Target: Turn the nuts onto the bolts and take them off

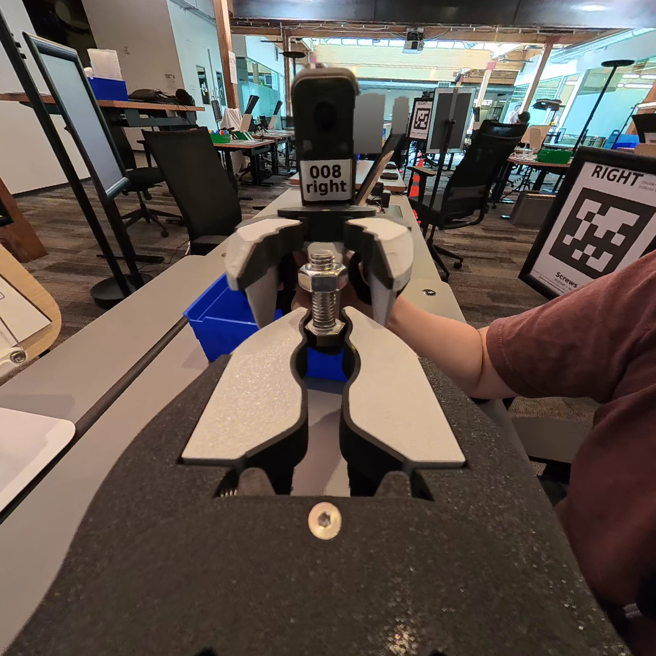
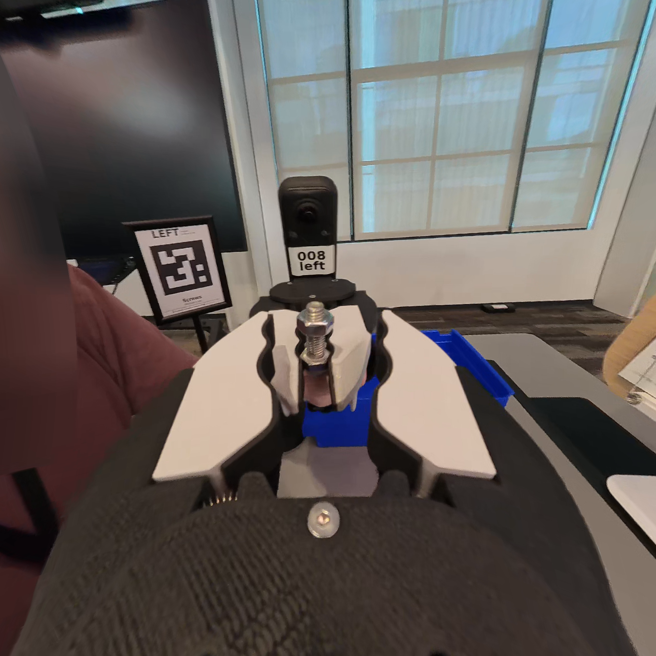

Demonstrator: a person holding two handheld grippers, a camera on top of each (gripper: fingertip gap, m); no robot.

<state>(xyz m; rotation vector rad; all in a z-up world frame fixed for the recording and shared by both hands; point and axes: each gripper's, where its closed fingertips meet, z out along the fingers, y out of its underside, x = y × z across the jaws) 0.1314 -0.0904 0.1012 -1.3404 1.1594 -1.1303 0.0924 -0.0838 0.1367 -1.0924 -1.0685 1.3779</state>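
A silver bolt (image 1: 322, 312) stands upright with a hex nut (image 1: 322, 280) threaded near its top. My left gripper (image 1: 325, 314) is shut on the bolt's head at the bottom. My right gripper (image 1: 323, 322) faces it from the far side, its grey fingers (image 1: 248, 255) spread to either side of the nut and not touching it. In the right wrist view the bolt (image 2: 312, 342) and nut (image 2: 315, 323) stand between the wide-open jaws of my right gripper (image 2: 327, 314). The left gripper (image 2: 316, 376) clamps the bolt head below.
A blue bin (image 1: 220, 319) sits on the grey table (image 1: 106, 355) just under the grippers; it also shows in the right wrist view (image 2: 458, 358). A person's arm (image 1: 443, 355) reaches in from the right. Framed marker signs (image 1: 596, 227) and office chairs (image 1: 191, 184) stand beyond the table.
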